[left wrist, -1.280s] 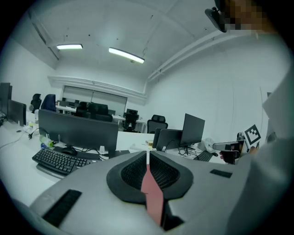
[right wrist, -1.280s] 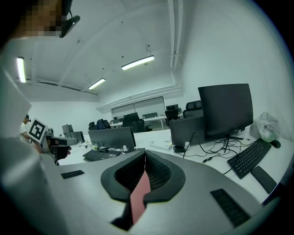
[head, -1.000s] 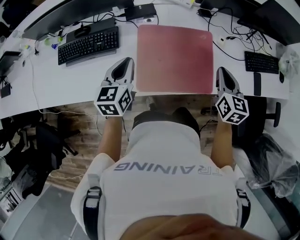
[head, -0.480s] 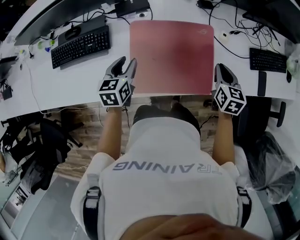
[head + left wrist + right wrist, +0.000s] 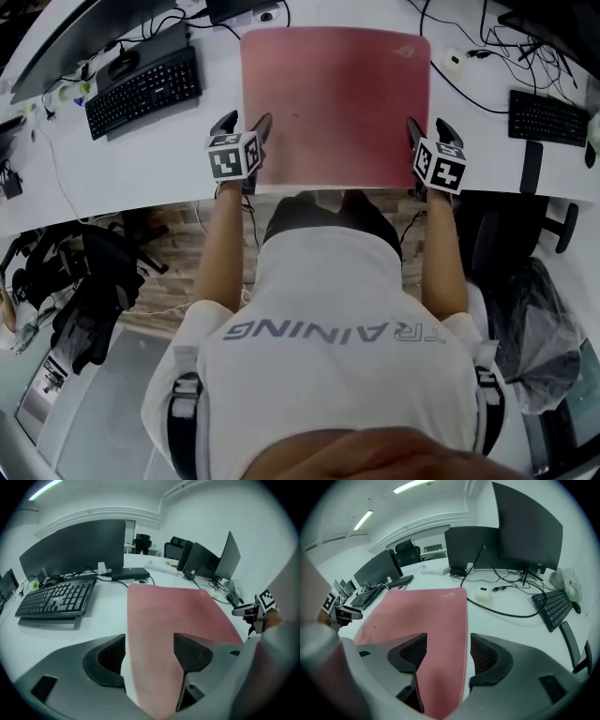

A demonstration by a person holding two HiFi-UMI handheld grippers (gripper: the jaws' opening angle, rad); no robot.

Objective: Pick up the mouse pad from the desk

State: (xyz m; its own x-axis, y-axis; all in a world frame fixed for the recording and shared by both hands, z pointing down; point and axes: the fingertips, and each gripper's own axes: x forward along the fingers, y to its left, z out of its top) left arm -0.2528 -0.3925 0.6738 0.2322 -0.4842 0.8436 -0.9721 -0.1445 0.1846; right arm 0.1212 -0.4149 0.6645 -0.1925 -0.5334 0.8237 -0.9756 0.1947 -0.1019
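A large pink mouse pad [image 5: 336,103] lies flat on the white desk [image 5: 141,159], its front edge near the desk's front edge. My left gripper [image 5: 244,122] straddles the pad's left edge near the front corner. Its jaws are opening, with the pad's edge [image 5: 178,616] lying between them untouched; the left gripper [image 5: 150,644] has one finger over bare desk and one over the pad. My right gripper [image 5: 427,127] straddles the right edge the same way. Its jaws are opening too, and in the right gripper view [image 5: 443,651] the pad [image 5: 422,616] runs between them unpressed.
A black keyboard [image 5: 142,89] lies left of the pad, another keyboard [image 5: 548,117] at far right. Monitors [image 5: 75,550] and cables [image 5: 506,613] line the back of the desk, with a small white device [image 5: 453,59] behind the pad's right corner.
Both grippers have dropped towards the desk and moved forward to the pad's two side edges. Both pairs of jaws, shut a second ago, now stand apart.
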